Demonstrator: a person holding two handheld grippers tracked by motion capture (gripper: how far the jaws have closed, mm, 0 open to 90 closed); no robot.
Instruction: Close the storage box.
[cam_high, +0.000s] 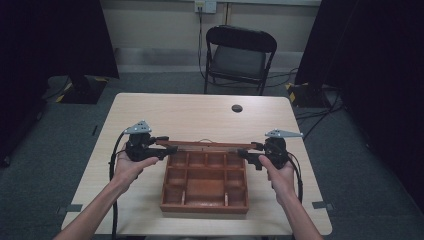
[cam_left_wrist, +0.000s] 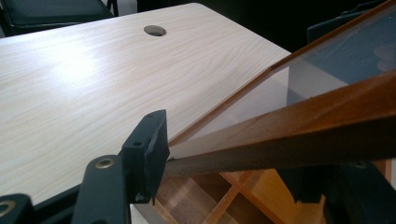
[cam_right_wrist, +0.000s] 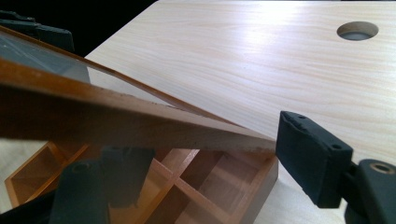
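- Overhead, the high view shows the left gripper (cam_high: 161, 148) and right gripper (cam_high: 248, 151) each at a front corner of the glazed lid (cam_high: 207, 145), raised over the wooden compartment box (cam_high: 205, 181) on the table (cam_high: 200, 112), probably to share its weight.
- Next, the left gripper view: lid frame (cam_left_wrist: 299, 135) lies between parted jaws, one pad touching its corner.
- Lastly, the right gripper view: jaws spread around the lid's edge (cam_right_wrist: 116, 121); I cannot tell if they pinch.

High view above the near table (cam_high: 150, 107) edge facing forward-down, both tool views close, facing inward, sharing the glazed lid (cam_left_wrist: 299, 116).
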